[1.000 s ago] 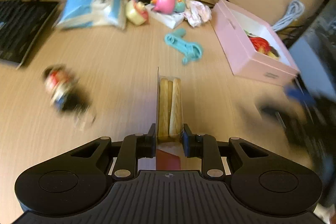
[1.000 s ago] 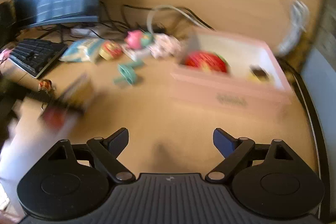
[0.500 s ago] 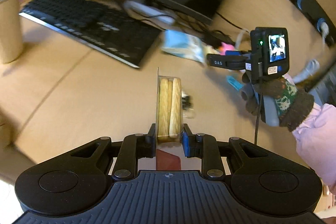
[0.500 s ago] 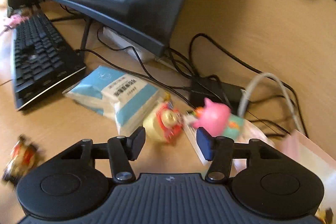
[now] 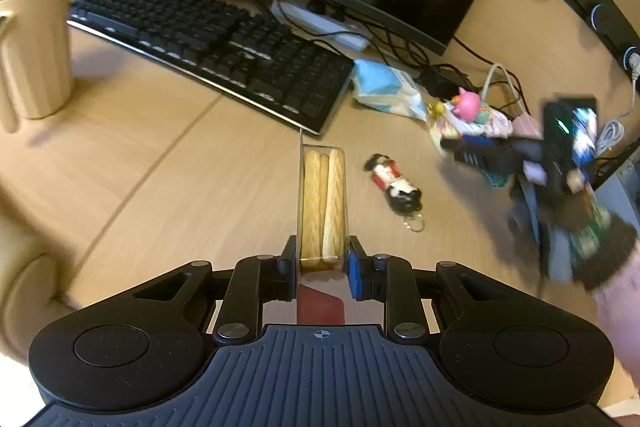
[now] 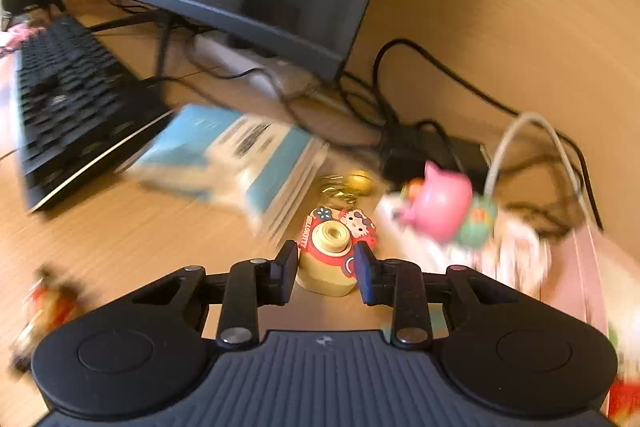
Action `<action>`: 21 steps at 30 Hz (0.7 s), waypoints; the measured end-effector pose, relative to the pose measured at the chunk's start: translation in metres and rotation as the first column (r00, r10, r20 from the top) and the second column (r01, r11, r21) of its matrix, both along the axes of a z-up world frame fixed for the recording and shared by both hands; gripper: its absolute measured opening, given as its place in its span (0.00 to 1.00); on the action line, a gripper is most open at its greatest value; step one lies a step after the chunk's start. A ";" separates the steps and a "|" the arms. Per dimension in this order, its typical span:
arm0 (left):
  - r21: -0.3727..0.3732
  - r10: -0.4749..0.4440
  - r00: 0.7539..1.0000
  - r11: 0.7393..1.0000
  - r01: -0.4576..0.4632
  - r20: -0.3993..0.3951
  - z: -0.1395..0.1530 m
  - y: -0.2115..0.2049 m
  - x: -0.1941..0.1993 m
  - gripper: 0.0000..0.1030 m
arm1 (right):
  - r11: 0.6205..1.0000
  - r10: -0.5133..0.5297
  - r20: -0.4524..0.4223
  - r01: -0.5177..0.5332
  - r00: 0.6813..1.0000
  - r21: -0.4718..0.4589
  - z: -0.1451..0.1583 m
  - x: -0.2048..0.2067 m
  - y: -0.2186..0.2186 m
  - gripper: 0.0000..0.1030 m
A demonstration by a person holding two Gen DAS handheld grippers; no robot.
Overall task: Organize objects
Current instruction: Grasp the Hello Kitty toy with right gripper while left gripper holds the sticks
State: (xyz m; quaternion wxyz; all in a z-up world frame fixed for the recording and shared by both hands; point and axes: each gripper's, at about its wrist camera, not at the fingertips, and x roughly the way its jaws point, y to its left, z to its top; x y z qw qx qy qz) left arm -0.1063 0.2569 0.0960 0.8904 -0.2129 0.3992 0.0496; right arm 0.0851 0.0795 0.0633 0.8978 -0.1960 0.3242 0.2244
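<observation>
The right hand-held gripper (image 6: 326,267) has its two fingers squeezed in on a little toy camera (image 6: 328,259) — a yellow one with a red front and a cat face on it. The jaws have just been closing, and the toy sits right between them, low on the counter (image 6: 132,239). Just past the fingertips there is a gold clip, and a bit to the right a pink pig toy (image 6: 440,207) with a small green toy beside it. To the left lies a blue and white tissue pack (image 6: 232,155), touching or almost touching the black keyboard (image 6: 68,103). Far over on the right you can see the edge of a pink box (image 6: 588,275).

The left hand-held gripper (image 5: 322,263) is shut on a clear packet of biscuit sticks (image 5: 323,203), holding it by its near end so it pokes straight out in front. Right of the packet a little toy figure (image 5: 396,185) lies flat on the counter.

I think the step now is to lift the toy camera and carry it to the pink box. To do it well, keep the squeeze firm — the toy is round and could pop out. Lift straight up first, so it does not bump the pig or drag the tissue pack. The picture is blurry, so going slower would help.
</observation>
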 end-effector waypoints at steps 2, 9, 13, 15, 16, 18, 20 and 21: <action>-0.019 -0.022 1.000 1.000 0.022 0.001 -0.003 -0.006 0.010 0.26 | 0.999 0.035 -0.014 -0.035 0.999 0.000 0.001 -0.024 -0.007 0.29; -0.031 -0.137 0.991 0.990 0.137 0.008 0.002 -0.054 0.041 0.26 | 0.996 0.089 -0.046 -0.090 0.995 -0.025 0.009 -0.106 -0.067 0.36; -0.053 -0.139 0.990 0.989 0.139 -0.001 -0.002 -0.078 0.058 0.26 | 0.998 -0.014 0.018 0.016 1.000 -0.067 0.015 -0.127 -0.110 0.56; -0.068 -0.144 0.990 0.987 0.145 0.011 -0.003 -0.088 0.057 0.26 | 0.989 -0.109 0.042 0.112 0.993 -0.096 0.014 -0.131 -0.129 0.61; -0.074 -0.153 0.988 0.985 0.154 0.021 -0.003 -0.092 0.055 0.26 | 0.986 -0.141 0.021 0.142 0.990 -0.085 0.014 -0.130 -0.136 0.61; -0.085 -0.150 0.989 0.985 0.150 -0.003 -0.009 -0.096 0.052 0.26 | 0.985 -0.173 -0.053 0.172 0.983 -0.015 0.015 -0.127 -0.147 0.61; -0.086 -0.142 0.989 0.987 0.139 -0.032 -0.014 -0.096 0.050 0.26 | 0.981 -0.175 -0.106 0.182 0.979 0.062 0.018 -0.124 -0.145 0.61; -0.085 -0.132 0.991 0.988 0.129 -0.035 -0.015 -0.095 0.048 0.26 | 0.980 -0.165 -0.123 0.177 0.979 0.090 0.019 -0.123 -0.144 0.64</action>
